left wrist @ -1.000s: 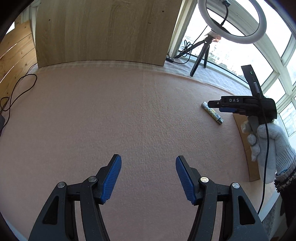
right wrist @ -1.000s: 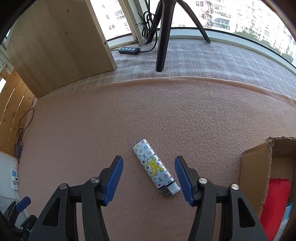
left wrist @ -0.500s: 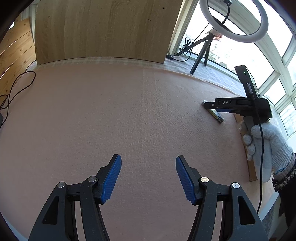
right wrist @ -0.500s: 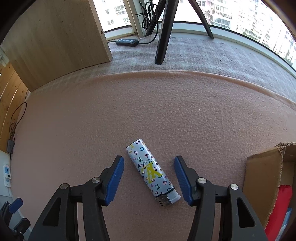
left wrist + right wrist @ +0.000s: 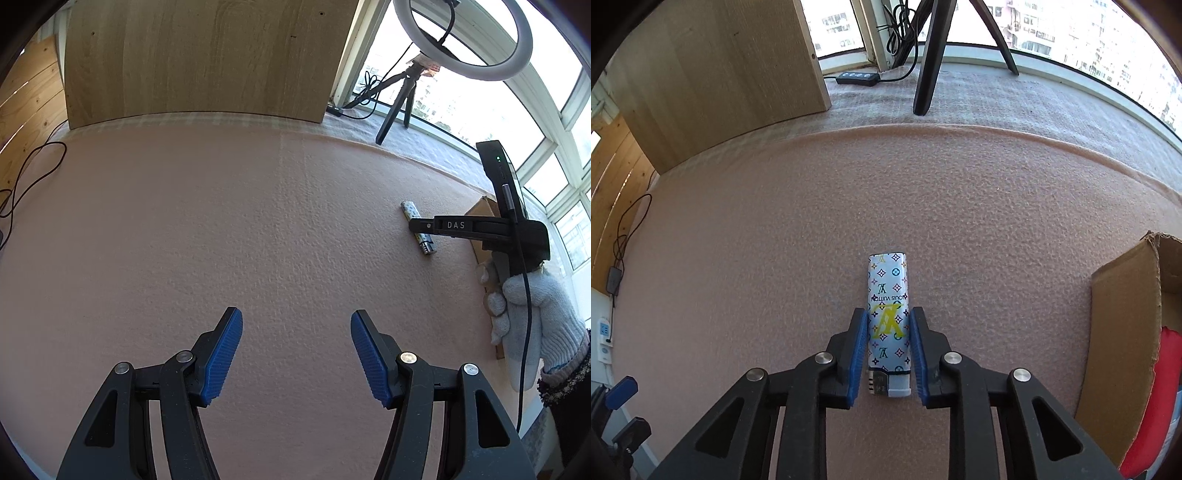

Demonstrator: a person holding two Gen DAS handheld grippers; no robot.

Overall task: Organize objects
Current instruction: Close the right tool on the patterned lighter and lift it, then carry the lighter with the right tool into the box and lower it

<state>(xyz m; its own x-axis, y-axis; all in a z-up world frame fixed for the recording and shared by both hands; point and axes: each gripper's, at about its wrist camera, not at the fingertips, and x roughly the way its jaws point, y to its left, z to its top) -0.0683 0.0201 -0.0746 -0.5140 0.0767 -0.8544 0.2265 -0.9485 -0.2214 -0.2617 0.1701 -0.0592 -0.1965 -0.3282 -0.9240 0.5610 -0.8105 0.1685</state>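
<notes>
Pink fleece cover (image 5: 923, 192) over table; wood panel (image 5: 713, 74) far left, windows beyond. Right gripper (image 5: 888, 343) clamps lighter (image 5: 888, 317) flat on fleece, cardboard box (image 5: 1123, 332) right. Left gripper (image 5: 296, 354) spread wide, holding nothing.

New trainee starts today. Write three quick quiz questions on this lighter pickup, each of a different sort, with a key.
1. True or false: the right hand-held gripper has its blue pads against both sides of the lighter.
2. Which side of the lighter is the cardboard box on in the right wrist view? A left, B right, C behind.
3. Fill in: the left hand-held gripper is open and holds ____.

Key: 1 true. 2 B. 3 nothing.
</notes>
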